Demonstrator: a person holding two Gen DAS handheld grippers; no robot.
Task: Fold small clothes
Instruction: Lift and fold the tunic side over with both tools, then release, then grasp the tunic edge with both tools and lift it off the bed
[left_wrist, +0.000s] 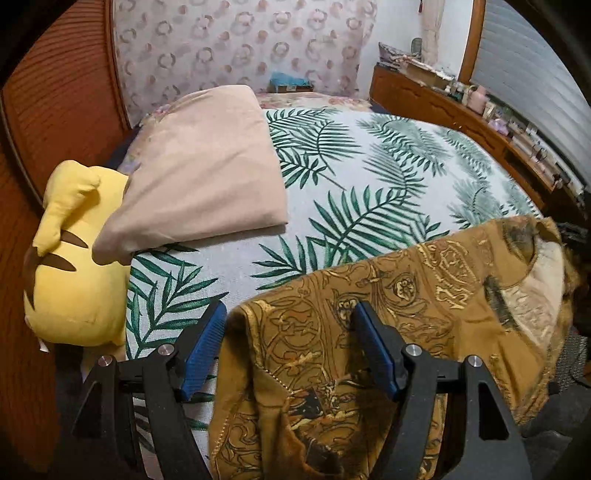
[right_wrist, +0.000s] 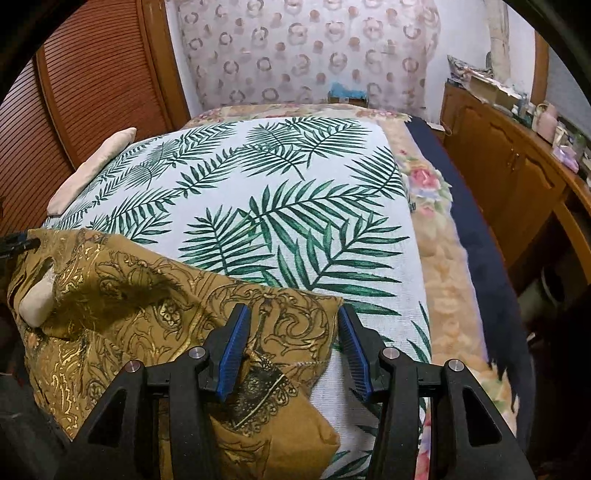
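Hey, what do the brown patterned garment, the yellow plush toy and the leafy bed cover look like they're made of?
Brown garment: thin woven cloth, probably cotton, with glinting metallic gold print; it creases softly. Yellow plush toy: matte, fleece-like fabric, stuffed, judging by its rounded seams. Leaf-print cover: coarse woven textile with visible weave texture.

Ahead of the grippers lay a bed (right_wrist: 436, 236) under a white cover with green palm fronds (left_wrist: 369, 177). Beyond it, the far wall (right_wrist: 303, 55) carried pale wallpaper with ring motifs. To the left stood a slatted wooden door (left_wrist: 62, 96). To the right ran a wooden cabinet (right_wrist: 509, 155) topped with clutter, with a shuttered window (left_wrist: 528, 70) above it.
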